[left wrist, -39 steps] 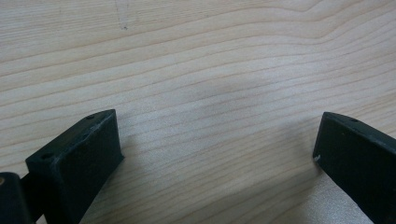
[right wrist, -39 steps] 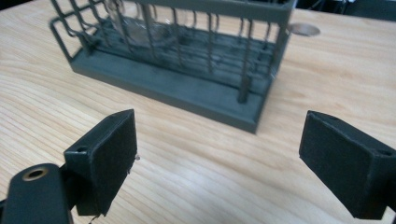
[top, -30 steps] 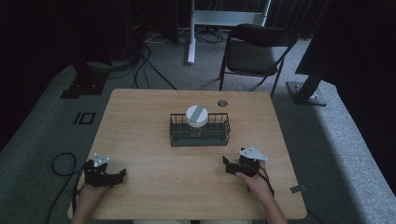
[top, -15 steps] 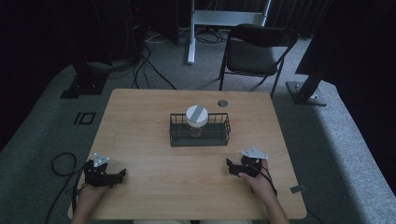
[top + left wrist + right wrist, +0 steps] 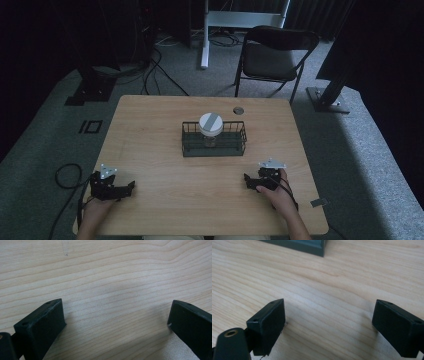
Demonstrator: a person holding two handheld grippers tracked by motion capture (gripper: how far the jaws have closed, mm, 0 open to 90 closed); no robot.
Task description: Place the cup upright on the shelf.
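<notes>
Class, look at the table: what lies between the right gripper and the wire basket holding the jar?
Only bare wooden table. In the high view the right gripper sits apart from the wire basket that holds the jar.

The table (image 5: 150, 145) is pale wood with wavy brown grain. Near its far edge, a dark green wire basket (image 5: 214, 146) holds a jar whose white lid (image 5: 210, 122) bears a grey stripe. Both the left gripper (image 5: 131, 186) and right gripper (image 5: 246, 178) are black, each topped by a grey plate.
</notes>
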